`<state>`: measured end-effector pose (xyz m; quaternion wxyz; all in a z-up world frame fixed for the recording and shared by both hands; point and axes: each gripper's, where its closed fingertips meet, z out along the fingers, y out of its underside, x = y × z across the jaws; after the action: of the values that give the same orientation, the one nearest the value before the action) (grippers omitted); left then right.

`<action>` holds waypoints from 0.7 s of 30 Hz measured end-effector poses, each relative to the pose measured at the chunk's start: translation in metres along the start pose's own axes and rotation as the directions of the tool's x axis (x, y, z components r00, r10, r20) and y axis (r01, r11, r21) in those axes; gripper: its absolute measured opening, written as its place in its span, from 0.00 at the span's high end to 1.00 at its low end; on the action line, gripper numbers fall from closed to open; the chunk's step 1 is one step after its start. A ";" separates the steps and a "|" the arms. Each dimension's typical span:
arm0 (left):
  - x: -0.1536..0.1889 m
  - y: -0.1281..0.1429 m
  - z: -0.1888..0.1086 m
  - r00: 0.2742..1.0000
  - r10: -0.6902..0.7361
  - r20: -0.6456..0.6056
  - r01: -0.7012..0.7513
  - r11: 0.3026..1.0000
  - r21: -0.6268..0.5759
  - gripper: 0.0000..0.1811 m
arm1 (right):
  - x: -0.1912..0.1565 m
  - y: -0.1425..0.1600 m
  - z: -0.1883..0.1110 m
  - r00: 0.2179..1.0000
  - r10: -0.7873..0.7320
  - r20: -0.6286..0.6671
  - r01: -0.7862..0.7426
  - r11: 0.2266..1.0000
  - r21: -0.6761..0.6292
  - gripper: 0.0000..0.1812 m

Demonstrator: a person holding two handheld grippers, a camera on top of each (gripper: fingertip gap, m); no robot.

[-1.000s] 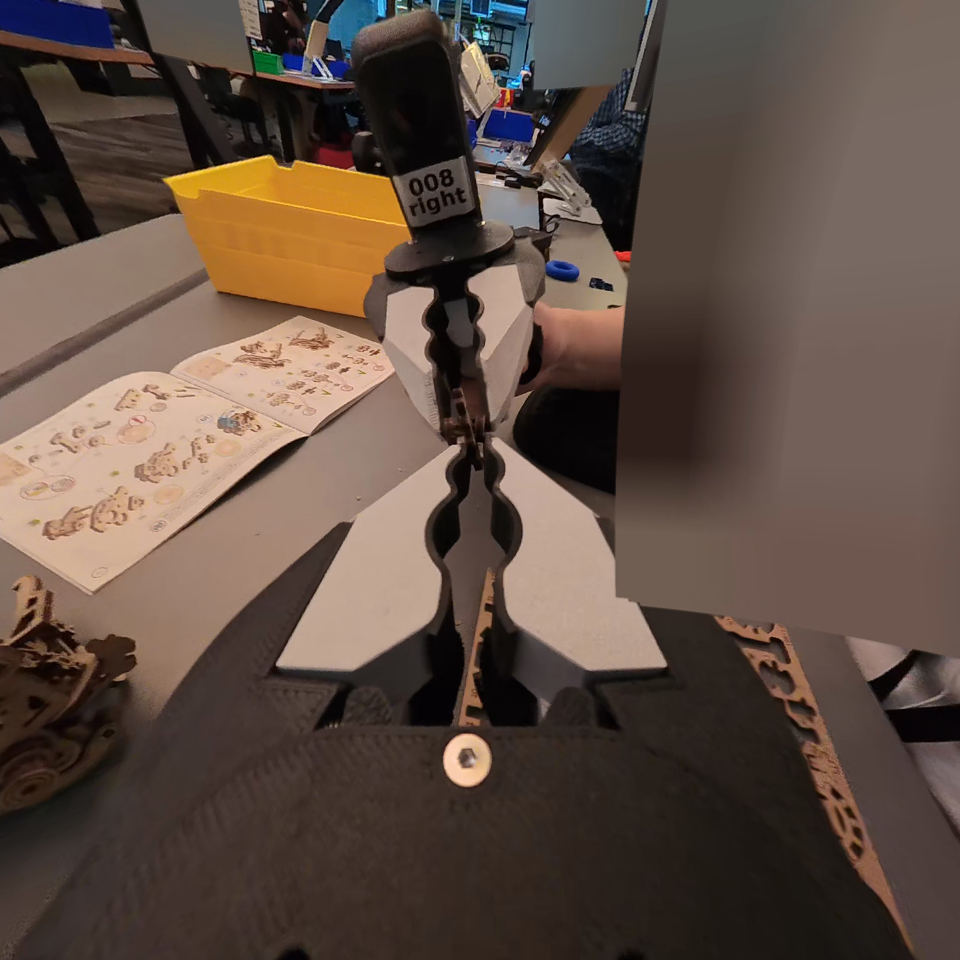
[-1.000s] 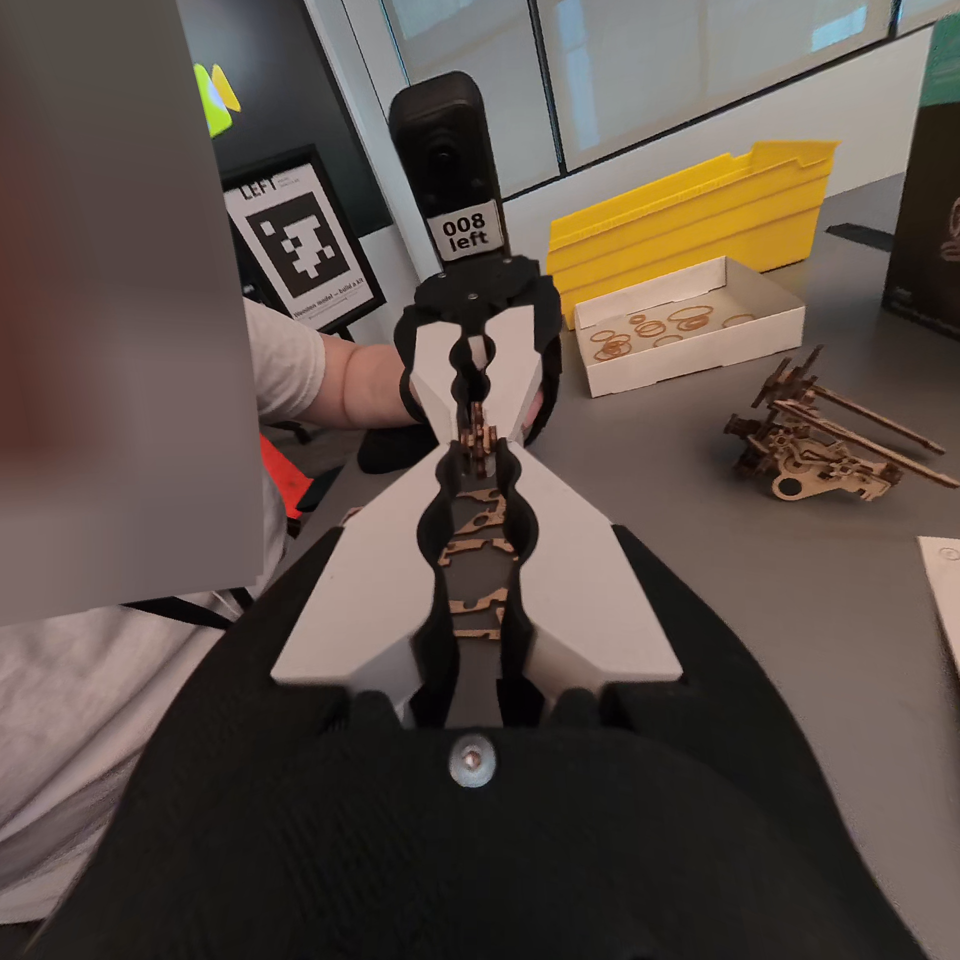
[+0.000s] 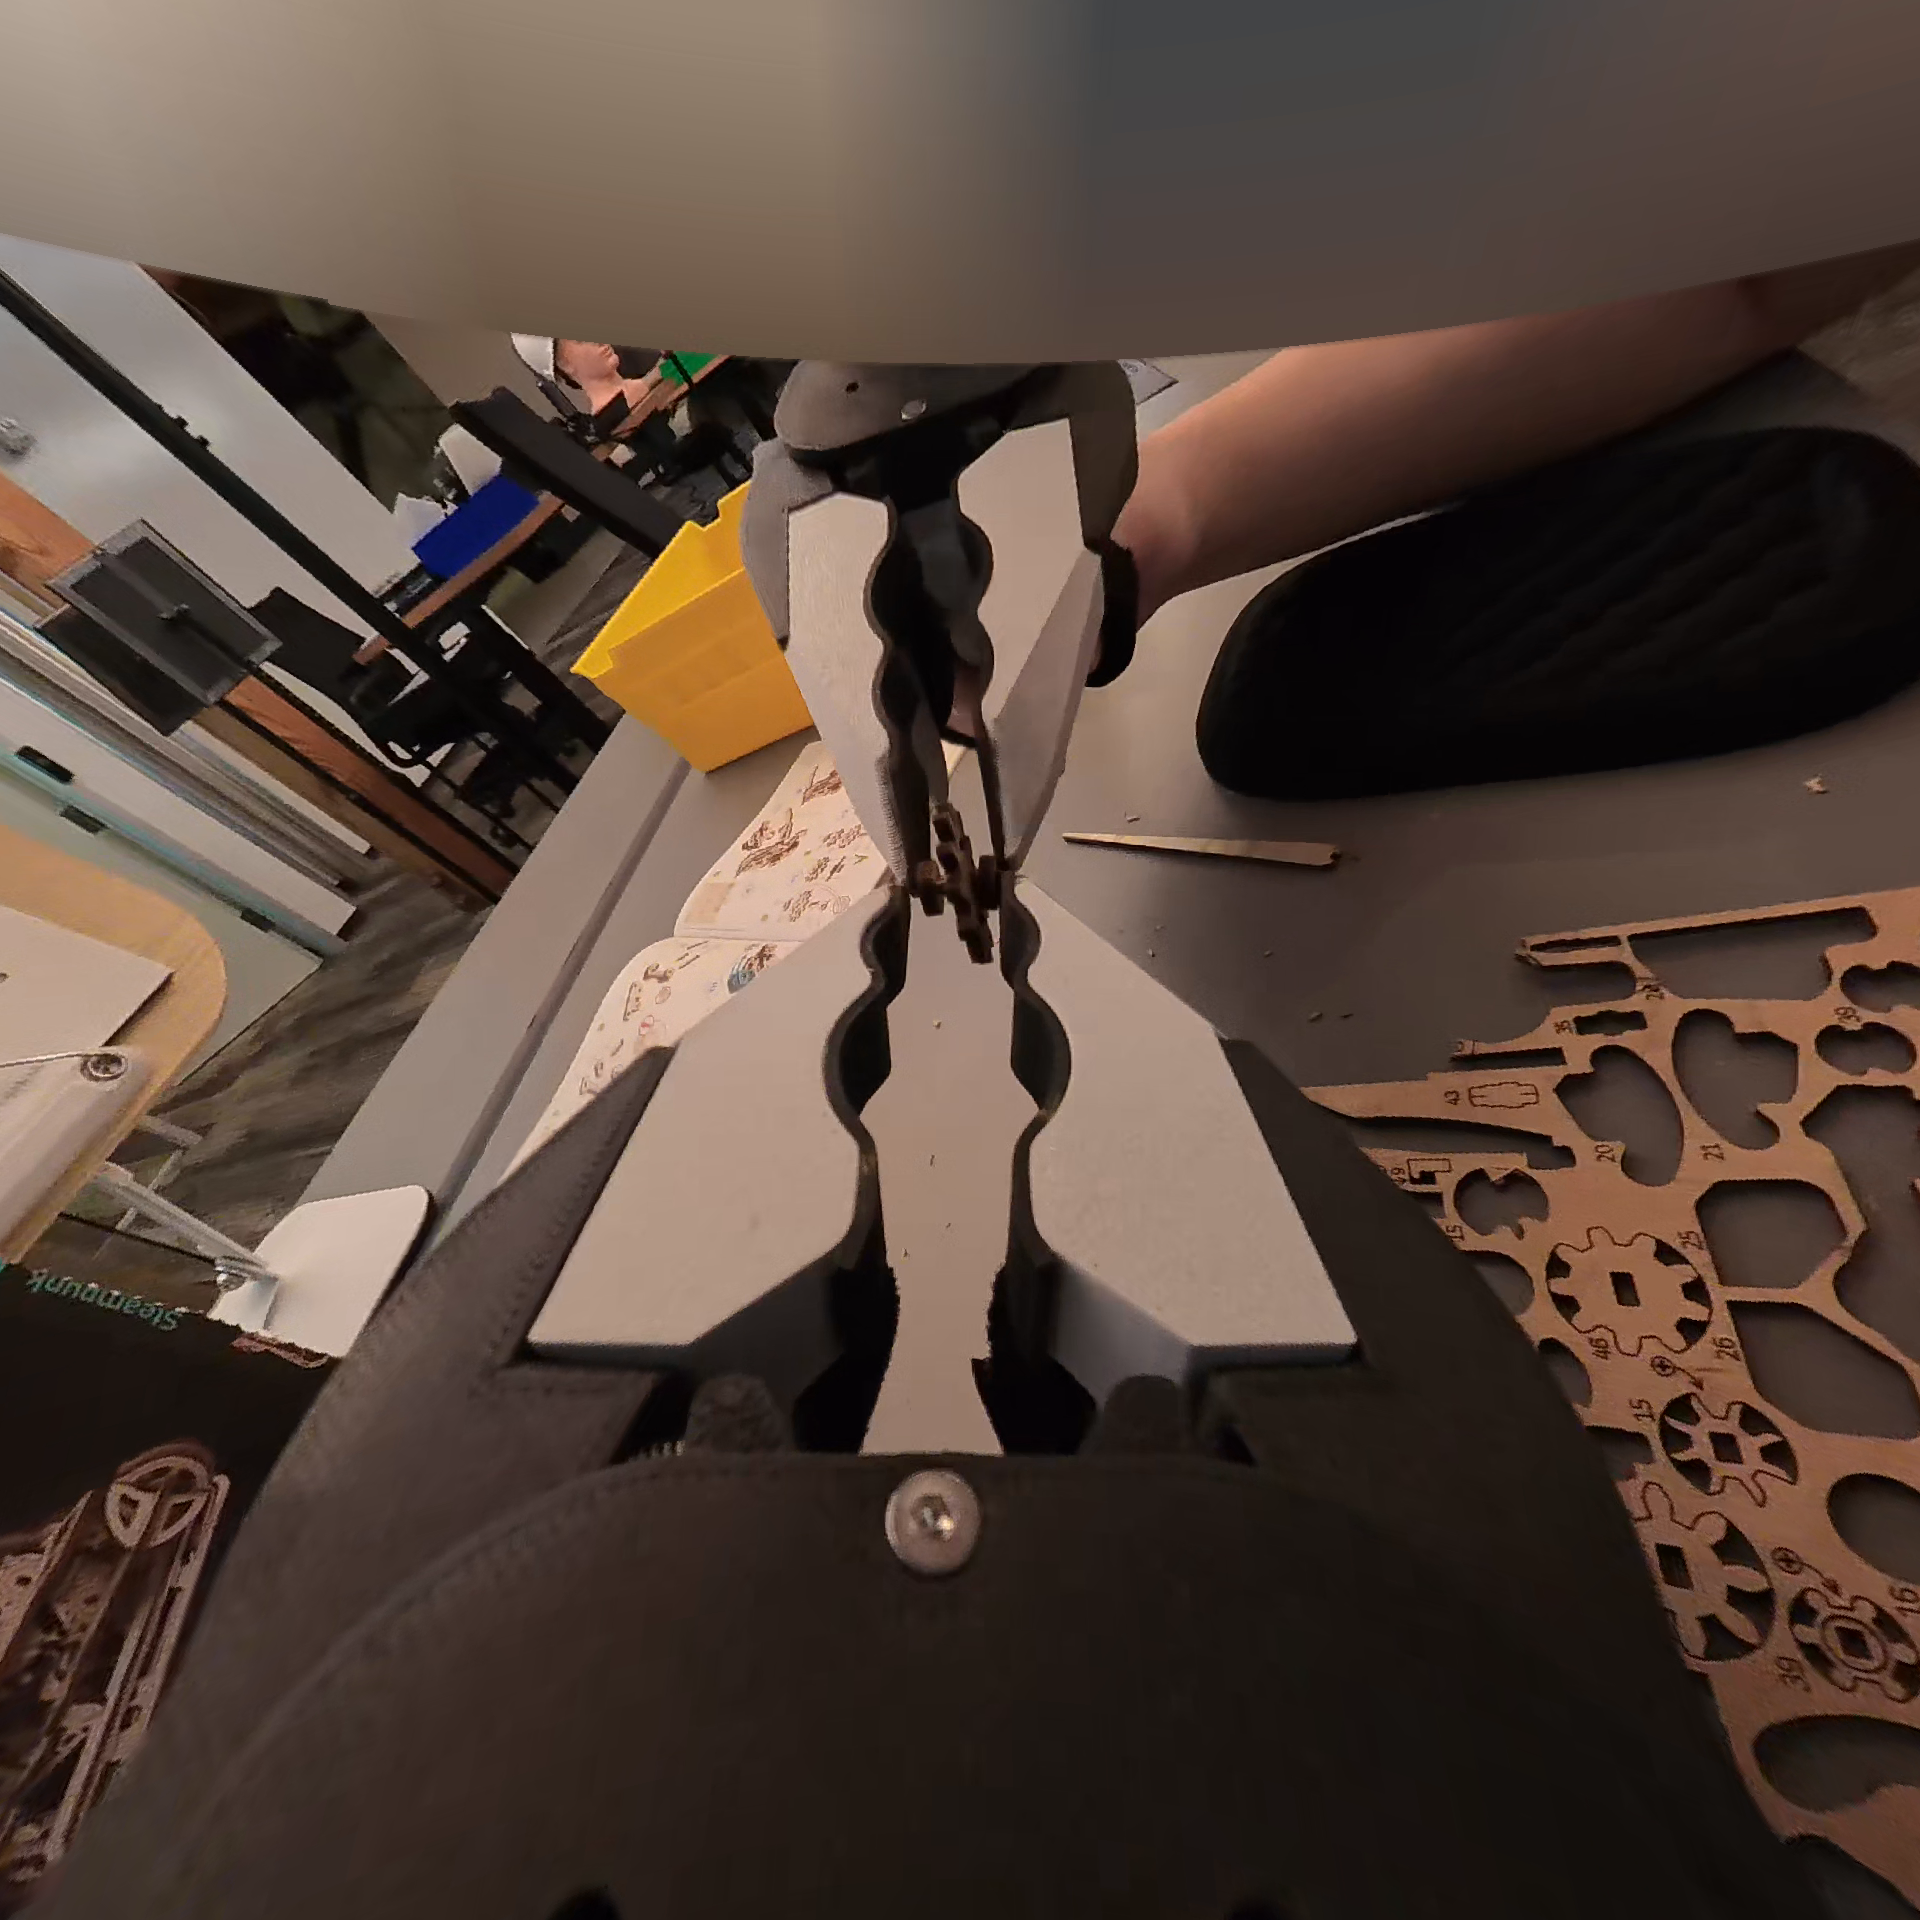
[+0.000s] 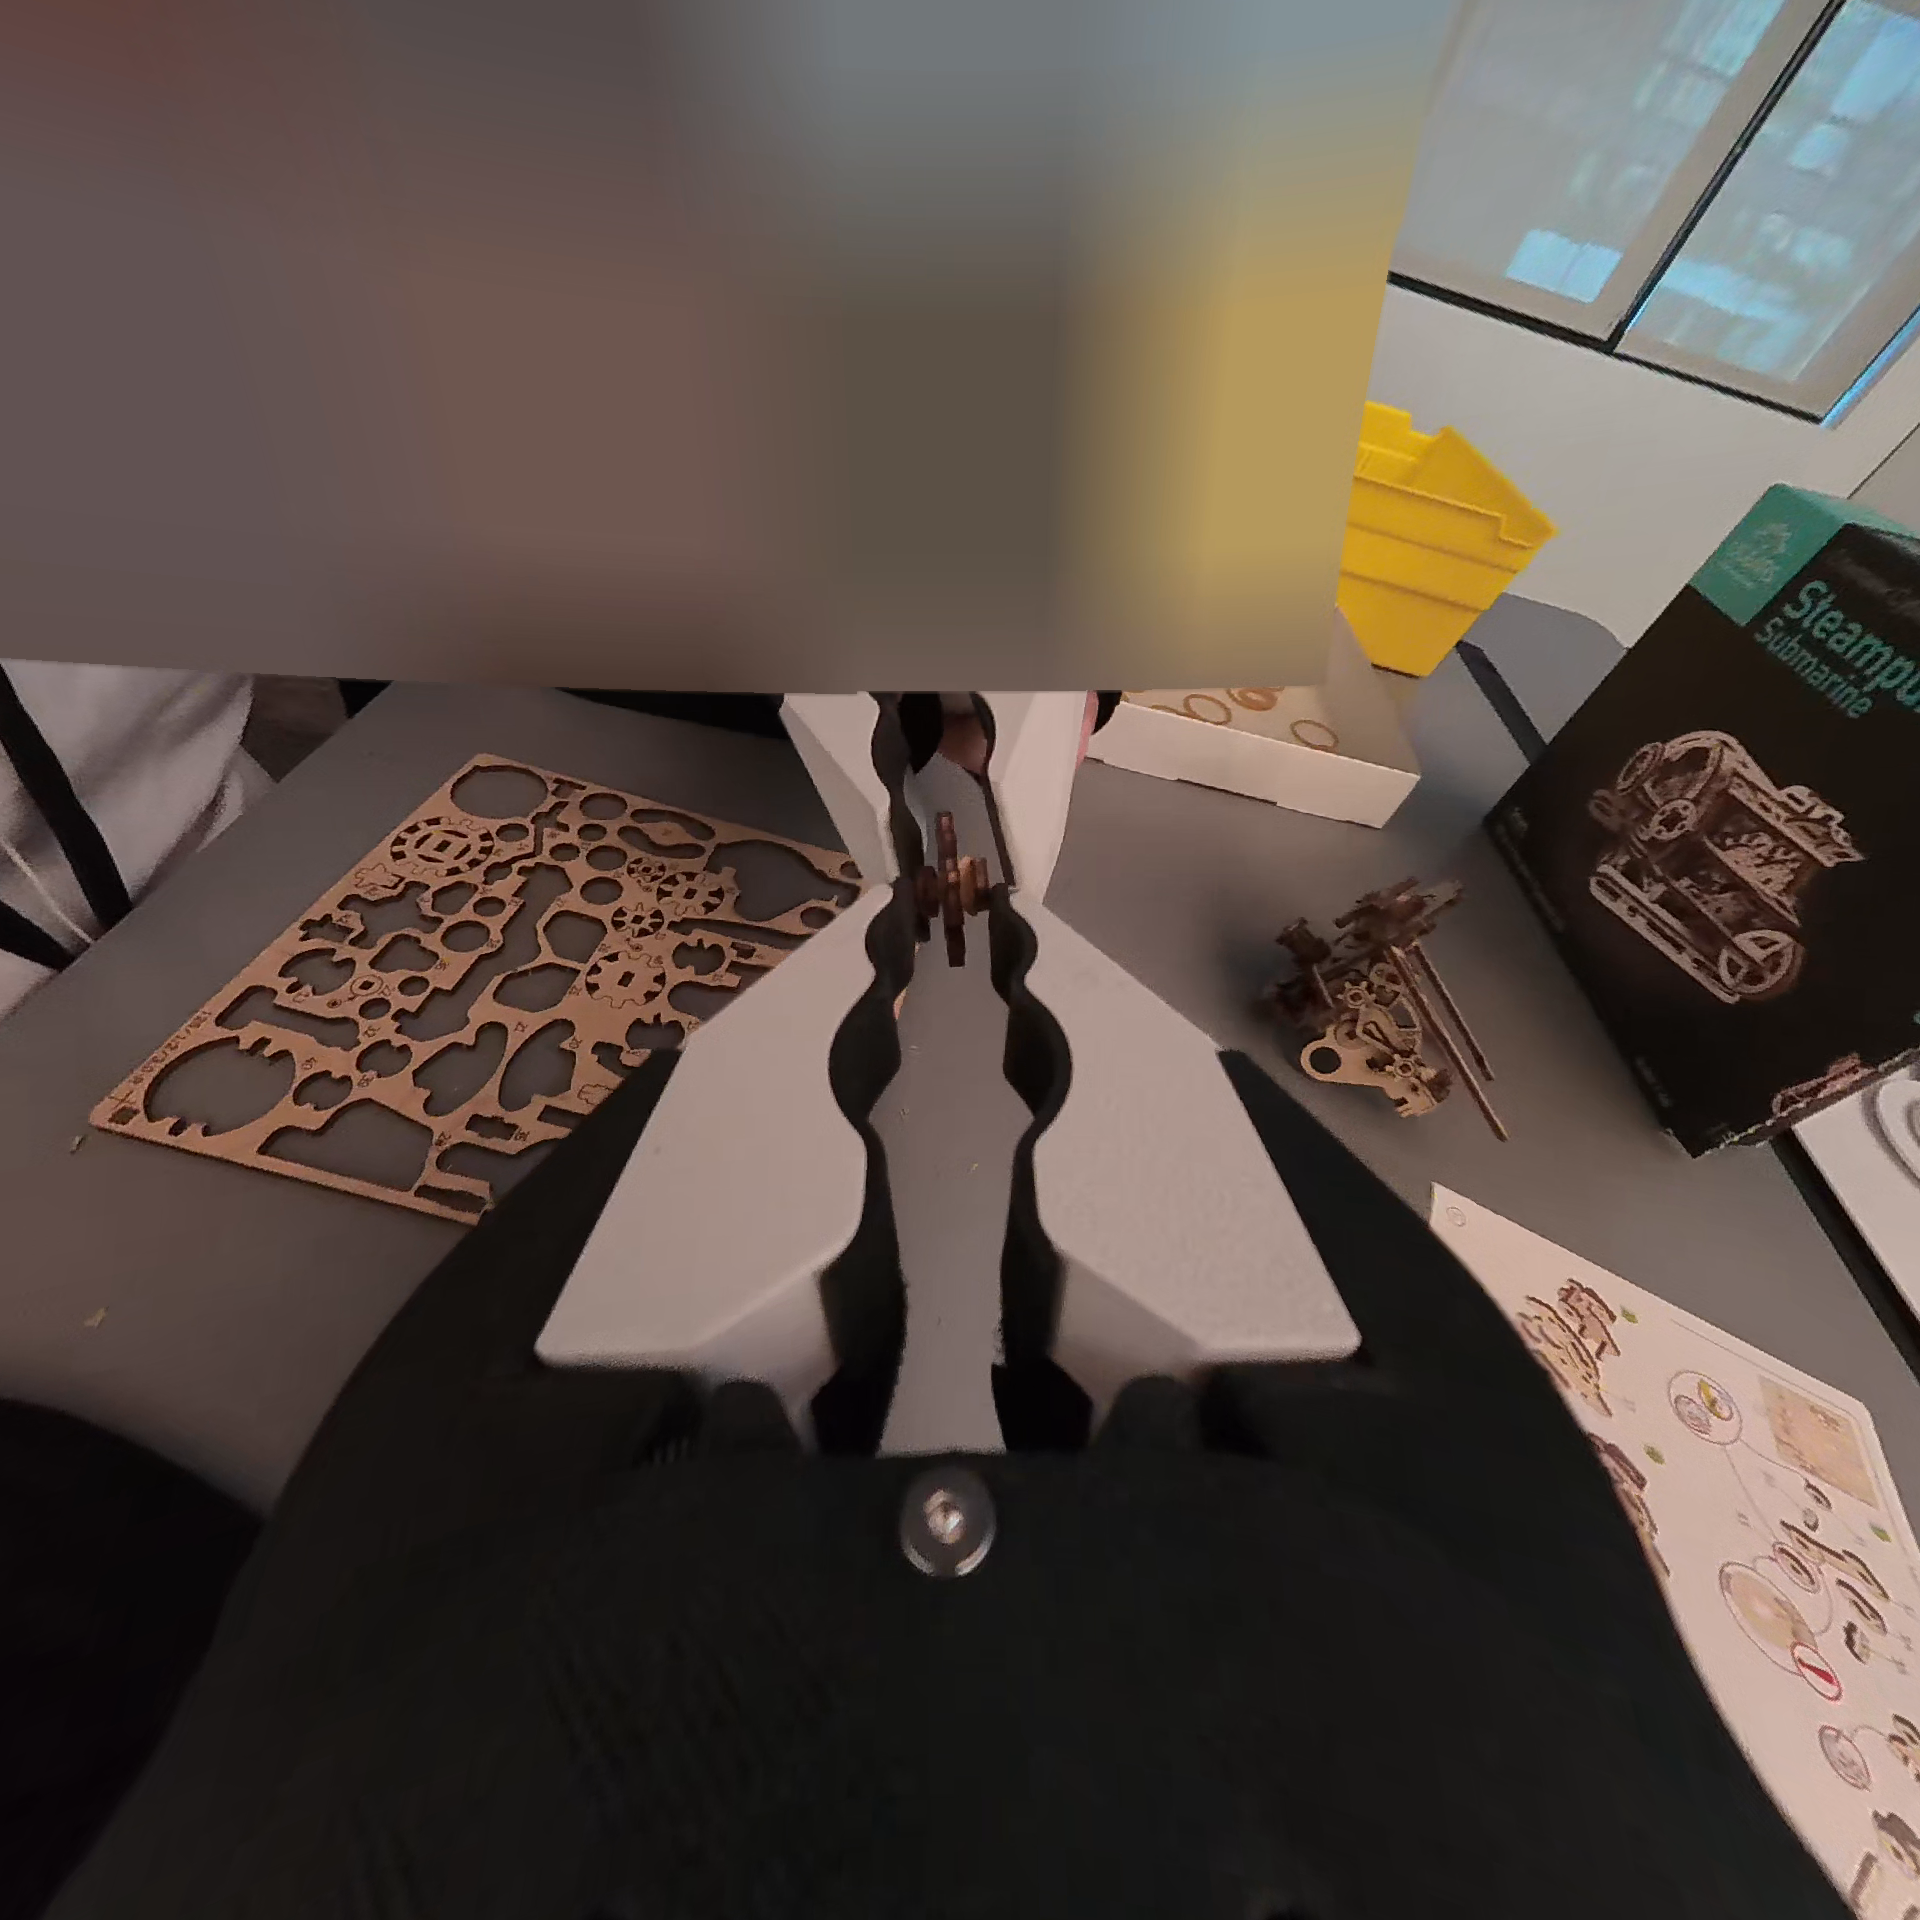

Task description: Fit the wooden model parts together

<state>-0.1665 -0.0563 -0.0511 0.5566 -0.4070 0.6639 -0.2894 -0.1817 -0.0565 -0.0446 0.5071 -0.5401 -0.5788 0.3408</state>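
My left gripper point(image 3: 956, 914) and my right gripper point(image 4: 948, 920) meet tip to tip above the grey table point(image 3: 1195, 935). Between them is a small dark wooden gear part point(image 3: 958, 894), with toothed discs on a short axle, also in the right wrist view point(image 4: 951, 896). Both pairs of jaws are narrowly closed on it from opposite ends. The right gripper point(image 3: 951, 852) comes in from above in the left wrist view. The left gripper point(image 4: 951, 862) does the same in the right wrist view. A partly built wooden model point(image 4: 1371, 1018) lies on the table to the right.
A punched-out wooden sheet point(image 3: 1662, 1299) point(image 4: 468, 987) lies flat beside the grippers. The instruction booklet point(image 4: 1714, 1507) point(image 3: 769, 862), the black kit box point(image 4: 1745, 831), a yellow bin point(image 3: 696, 665) and a white box of rings point(image 4: 1247, 748) stand around. A thin wooden stick point(image 3: 1195, 850) and a black cushion point(image 3: 1558, 623) lie beyond. My two grippers' fingertips are within a few centimetres of each other. The partly built wooden model point(image 4: 1371, 1018) is about 20 cm from both grippers' fingertips.
Both grippers have tilted and come lower over the table, still tip to tip. Their jaws stand a little wider apart than before, with the gear part between them.
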 end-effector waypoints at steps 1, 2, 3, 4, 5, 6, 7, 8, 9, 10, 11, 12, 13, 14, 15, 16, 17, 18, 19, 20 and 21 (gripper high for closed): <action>0.000 0.000 0.000 1.000 -0.009 -0.003 0.009 1.000 -0.003 0.92 | 0.000 0.000 0.000 1.000 -0.005 0.000 0.005 1.000 0.000 0.93; 0.001 -0.001 0.000 1.000 -0.023 -0.017 0.023 1.000 -0.002 0.92 | -0.001 0.000 0.000 1.000 -0.008 0.008 0.008 1.000 0.002 0.93; 0.002 -0.001 -0.001 0.999 -0.039 -0.029 0.039 0.999 -0.003 0.92 | -0.003 -0.001 0.000 1.000 -0.004 0.015 0.004 1.000 0.002 0.93; 0.002 -0.002 -0.001 0.998 -0.048 -0.033 0.048 0.999 -0.004 0.92 | -0.002 -0.001 0.000 1.000 -0.010 0.009 0.010 1.000 0.004 0.94; 0.003 -0.003 -0.002 0.998 -0.045 -0.039 0.045 0.999 -0.002 0.92 | -0.004 -0.002 0.000 1.000 -0.014 0.016 0.014 1.000 0.005 0.94; 0.003 -0.004 -0.002 0.999 -0.034 -0.037 0.034 0.999 0.000 0.92 | -0.004 -0.003 0.000 1.000 -0.007 0.020 0.007 1.000 0.008 0.94; 0.004 -0.005 -0.003 0.999 -0.024 -0.036 0.024 1.000 0.003 0.92 | -0.005 -0.005 0.000 1.000 0.004 0.027 -0.005 1.000 0.017 0.94; 0.005 -0.006 -0.003 0.999 -0.022 -0.040 0.023 1.000 0.002 0.92 | -0.007 -0.006 0.000 0.999 0.021 0.040 -0.022 1.000 0.022 0.94; 0.006 -0.007 -0.003 0.999 -0.027 -0.045 0.027 1.000 0.000 0.92 | -0.007 -0.006 -0.001 0.998 0.037 0.050 -0.038 0.999 0.027 0.94; 0.007 -0.007 -0.003 0.998 -0.029 -0.055 0.029 1.000 -0.001 0.92 | -0.008 -0.006 -0.001 0.997 0.045 0.062 -0.047 0.998 0.030 0.95; 0.008 -0.006 -0.003 0.998 -0.022 -0.058 0.021 1.000 -0.012 0.92 | -0.008 -0.005 0.000 0.996 0.052 0.067 -0.054 0.998 0.020 0.95; 0.009 -0.004 -0.002 0.998 -0.015 -0.060 0.014 1.000 -0.022 0.92 | -0.008 -0.003 0.000 0.997 0.049 0.063 -0.050 0.999 0.008 0.95; 0.010 -0.003 -0.002 0.998 -0.013 -0.064 0.011 1.000 -0.028 0.92 | -0.009 -0.001 0.001 0.996 0.056 0.068 -0.056 0.998 -0.001 0.95; 0.010 -0.002 -0.002 0.998 -0.013 -0.061 0.011 0.999 -0.034 0.92 | -0.009 -0.001 0.001 0.996 0.064 0.065 -0.064 0.998 0.002 0.95; 0.009 -0.002 -0.002 0.998 -0.020 -0.060 0.018 0.999 -0.038 0.92 | -0.008 -0.002 0.001 0.995 0.071 0.063 -0.071 0.997 0.009 0.95; 0.007 -0.002 -0.002 0.997 -0.041 -0.058 0.039 0.999 -0.034 0.92 | -0.006 -0.002 0.001 0.994 0.089 0.068 -0.090 0.996 0.013 0.95; 0.004 -0.002 -0.001 0.995 -0.082 -0.051 0.081 0.996 -0.026 0.92 | -0.002 -0.002 0.000 0.988 0.135 0.070 -0.137 0.990 0.022 0.94; 0.001 -0.002 0.000 0.989 -0.137 -0.054 0.136 0.991 -0.012 0.92 | 0.002 -0.003 -0.001 0.979 0.190 0.079 -0.194 0.980 0.045 0.94; -0.001 -0.003 0.000 0.980 -0.186 -0.069 0.187 0.982 -0.001 0.92 | 0.003 -0.004 -0.003 0.969 0.223 0.104 -0.232 0.970 0.075 0.94; -0.003 -0.003 0.000 0.970 -0.232 -0.076 0.233 0.973 -0.003 0.92 | 0.006 -0.004 -0.004 0.958 0.260 0.118 -0.271 0.958 0.092 0.94; -0.004 -0.002 0.000 0.958 -0.275 -0.087 0.276 0.961 -0.005 0.93 | 0.007 -0.004 -0.005 0.942 0.302 0.144 -0.317 0.943 0.099 0.93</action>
<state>-0.1657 -0.0542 -0.0475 0.4832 -0.4805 0.6232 -0.3839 -0.1774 -0.0515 -0.0378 0.4410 -0.5701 -0.4960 0.4843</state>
